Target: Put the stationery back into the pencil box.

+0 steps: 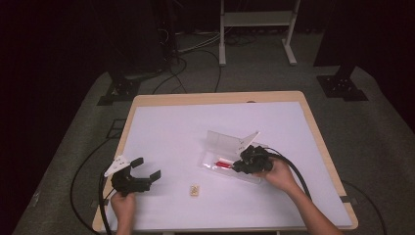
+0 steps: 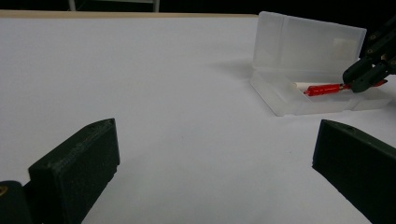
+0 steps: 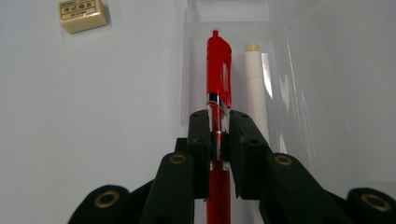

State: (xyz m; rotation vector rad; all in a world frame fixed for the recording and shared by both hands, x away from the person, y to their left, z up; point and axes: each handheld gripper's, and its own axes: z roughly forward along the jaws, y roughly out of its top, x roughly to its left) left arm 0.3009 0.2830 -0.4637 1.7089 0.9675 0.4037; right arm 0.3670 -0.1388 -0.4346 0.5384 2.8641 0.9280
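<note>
A clear plastic pencil case (image 1: 222,147) lies open right of the table's middle, lid raised. My right gripper (image 1: 243,164) is shut on a red pen (image 3: 218,70), which points into the case's tray (image 3: 187,70) beside a white pen (image 3: 255,84). From the left gripper view the red pen (image 2: 323,88) sits low in the case (image 2: 308,51) with the right gripper (image 2: 359,81) clamped on its end. My left gripper (image 1: 147,169) rests at the front left, jaws wide open with nothing between its fingers (image 2: 74,168).
A small beige eraser (image 1: 195,190) lies on the white table cover (image 1: 171,132) between the two hands, also seen as a labelled eraser (image 3: 83,15) left of the case. Cables (image 1: 293,171) trail from both grippers. A metal stand (image 1: 257,29) is beyond the table.
</note>
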